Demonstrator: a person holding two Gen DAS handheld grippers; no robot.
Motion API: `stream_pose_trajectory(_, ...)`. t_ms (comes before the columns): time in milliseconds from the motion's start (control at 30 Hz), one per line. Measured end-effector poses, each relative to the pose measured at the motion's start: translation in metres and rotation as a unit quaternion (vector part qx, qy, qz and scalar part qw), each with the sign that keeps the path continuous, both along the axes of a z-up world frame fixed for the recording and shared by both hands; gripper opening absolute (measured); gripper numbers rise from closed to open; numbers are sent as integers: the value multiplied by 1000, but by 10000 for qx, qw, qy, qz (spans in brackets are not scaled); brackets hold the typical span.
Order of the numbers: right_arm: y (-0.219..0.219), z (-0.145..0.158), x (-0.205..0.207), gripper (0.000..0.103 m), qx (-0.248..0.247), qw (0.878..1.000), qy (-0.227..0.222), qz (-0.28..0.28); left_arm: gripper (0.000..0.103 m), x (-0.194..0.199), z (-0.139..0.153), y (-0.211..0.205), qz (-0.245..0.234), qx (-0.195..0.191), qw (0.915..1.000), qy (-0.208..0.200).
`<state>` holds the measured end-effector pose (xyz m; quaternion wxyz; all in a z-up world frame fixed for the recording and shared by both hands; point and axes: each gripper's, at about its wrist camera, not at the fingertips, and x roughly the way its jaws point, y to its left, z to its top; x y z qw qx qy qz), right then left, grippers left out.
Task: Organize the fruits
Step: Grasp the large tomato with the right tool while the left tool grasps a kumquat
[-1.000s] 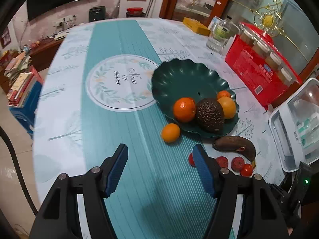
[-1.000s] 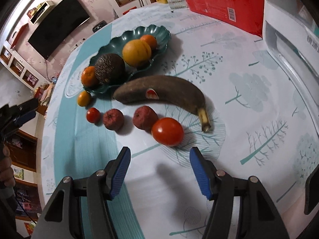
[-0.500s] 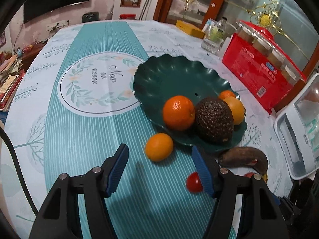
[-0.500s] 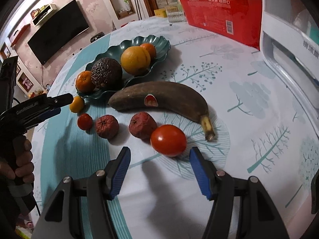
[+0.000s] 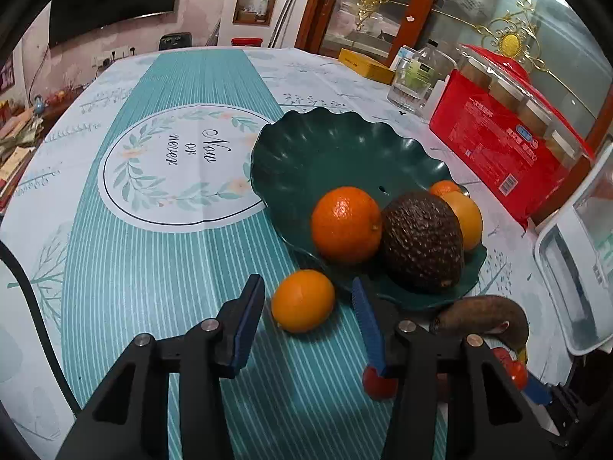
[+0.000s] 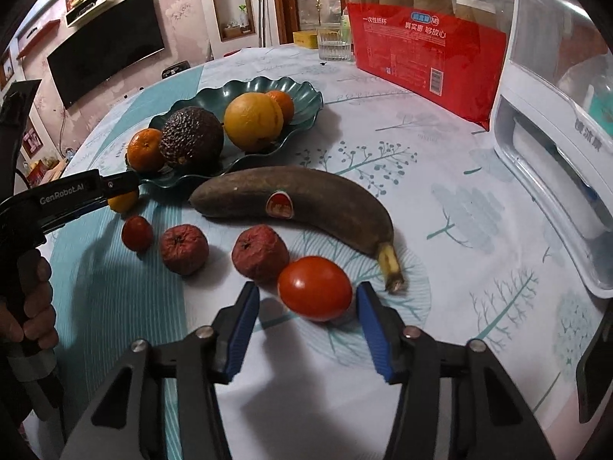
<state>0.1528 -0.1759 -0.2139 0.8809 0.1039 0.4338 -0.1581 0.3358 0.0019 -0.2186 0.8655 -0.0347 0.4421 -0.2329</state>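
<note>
My left tool point(image 5: 306, 314) straddled the small orange point(image 5: 303, 301) on the counter point(image 5: 153, 268) just before the green plate point(image 5: 325, 145), jaws just closing, not yet pressing. My right tool point(image 6: 308, 314) likewise bracketed the tomato point(image 6: 315, 287), the right pad about touching, the left clear.

Setting: a home, living/dining room. Evidence: round dining table point(image 5: 153, 268) under a teal printed tablecloth; wall-mounted flat television point(image 6: 103, 51) on a pink papered wall with small shelves; wood-framed glass display cabinet point(image 5: 383, 11) with gold ornament; green scalloped fruit plate point(image 5: 325, 145), drinking glass point(image 6: 333, 44) and red box of paper cups point(image 6: 425, 42) on the table.
</note>
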Motion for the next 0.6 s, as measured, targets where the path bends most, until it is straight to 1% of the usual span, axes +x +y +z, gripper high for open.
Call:
stream_pose_trajectory(33,0,0,0,41,-9,10000,-9,-2,44,2,0,0,25,-31,10000,29)
stream_pose_trajectory(67,-1,0,0,39,-17,10000,-4,-1,40,3,-1,1,45,-58,10000,44)
stream_pose_trajectory(100,-1,0,0,37,-11,10000,-5,5,39,4,-1,1,47,-81,9999,42)
stream_pose_trajectory(267,-1,1,-1,37,31,10000,1,30,30,0,0,2,84,-107,9999,-45)
stream_pose_trajectory(367,0,1,-2,37,70,10000,17,62,29,-1,0,3,99,-123,9999,-44)
stream_pose_trajectory(600,5,5,-8,37,122,9998,28,135,28,-6,4,9,245,4,9997,-61)
